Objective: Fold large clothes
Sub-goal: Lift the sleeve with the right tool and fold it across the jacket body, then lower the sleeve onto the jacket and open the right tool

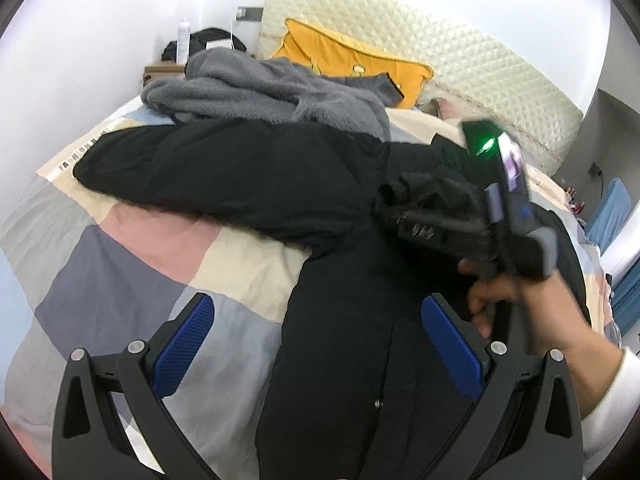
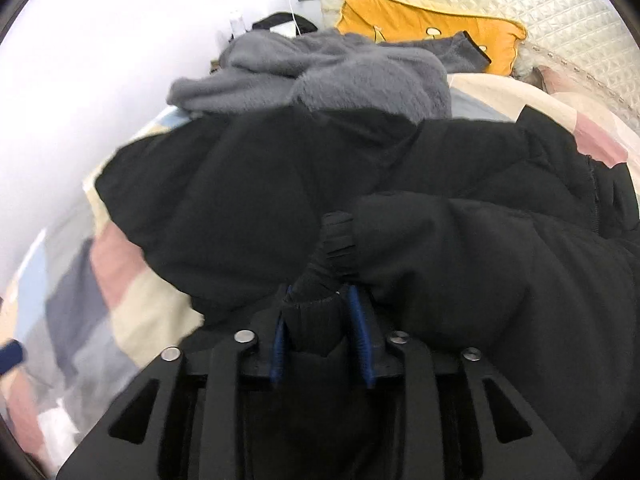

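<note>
A large black padded jacket (image 1: 248,176) lies spread on the bed, one sleeve stretched to the left. It also fills the right wrist view (image 2: 480,264). My left gripper (image 1: 316,344) is open and empty, hovering above the jacket's lower body. My right gripper (image 2: 320,312) is shut on the ribbed cuff (image 2: 338,236) of the jacket's right sleeve and holds it lifted over the jacket's body. In the left wrist view the right gripper (image 1: 404,208) shows at the right, blurred, with the hand that holds it.
A grey fleece garment (image 1: 264,88) lies heaped behind the jacket. A yellow cushion (image 1: 352,56) leans on the cream quilted headboard (image 1: 460,60). The bed has a patchwork cover (image 1: 132,264). A bottle (image 1: 183,40) stands by the white wall at the back left.
</note>
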